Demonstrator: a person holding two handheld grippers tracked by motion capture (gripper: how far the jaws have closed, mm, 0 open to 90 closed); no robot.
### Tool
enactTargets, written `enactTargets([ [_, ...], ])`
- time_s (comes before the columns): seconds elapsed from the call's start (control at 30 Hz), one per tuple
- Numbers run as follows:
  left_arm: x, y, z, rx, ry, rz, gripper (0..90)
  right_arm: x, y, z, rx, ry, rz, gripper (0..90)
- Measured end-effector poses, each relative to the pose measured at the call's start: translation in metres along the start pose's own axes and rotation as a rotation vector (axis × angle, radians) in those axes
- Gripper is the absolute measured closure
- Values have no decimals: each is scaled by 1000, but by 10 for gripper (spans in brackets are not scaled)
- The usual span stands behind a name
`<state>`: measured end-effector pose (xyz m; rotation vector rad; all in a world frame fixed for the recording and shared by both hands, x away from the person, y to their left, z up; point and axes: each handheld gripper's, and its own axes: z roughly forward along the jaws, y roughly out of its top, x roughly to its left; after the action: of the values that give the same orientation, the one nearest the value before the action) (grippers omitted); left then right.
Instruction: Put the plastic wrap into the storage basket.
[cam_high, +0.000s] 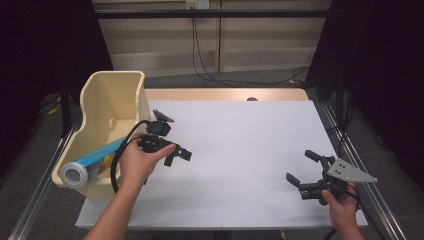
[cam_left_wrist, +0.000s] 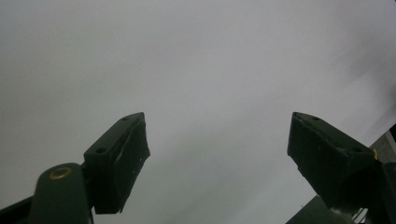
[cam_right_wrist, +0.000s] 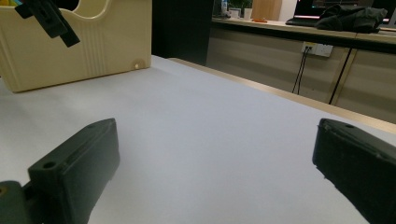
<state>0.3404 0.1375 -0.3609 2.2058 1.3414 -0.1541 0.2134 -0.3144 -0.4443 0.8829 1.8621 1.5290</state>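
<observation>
Both tongs open above the white table (cam_high: 240, 150)

The left tongs (cam_high: 181, 155) hang empty just beside the cream bin (cam_high: 112, 100), where a blue-labelled roll (cam_high: 92, 165) lies; the right tongs (cam_high: 300, 170) gape empty, well apart.

Glossy cream plastic bin (cam_high: 112, 107) at the table's left edge holds a shiny printed roll (cam_high: 92, 165); smooth matt white table (cam_high: 250, 150), pale wood far edge; matt black gripper fingers (cam_right_wrist: 74, 168)

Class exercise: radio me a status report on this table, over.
Left gripper open, empty, beside bin. Right gripper open, empty, over bare table. Roll lies in bin. Nothing in the way.
</observation>
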Motion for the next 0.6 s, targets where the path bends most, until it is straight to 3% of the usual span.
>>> enactTargets([
  [0.13,4,-6,10,-11,-8,8,201,0,0,0,0,2,-1,3],
  [0.33,8,-15,22,-74,-27,50,203,0,0,0,2,0,-2,3],
  [0.4,10,-18,26,-69,-24,69,197,0,0,0,0,-1,-1,3],
  [0.6,14,-27,30,-152,-27,96,189,0,0,0,1,2,-6,3],
])
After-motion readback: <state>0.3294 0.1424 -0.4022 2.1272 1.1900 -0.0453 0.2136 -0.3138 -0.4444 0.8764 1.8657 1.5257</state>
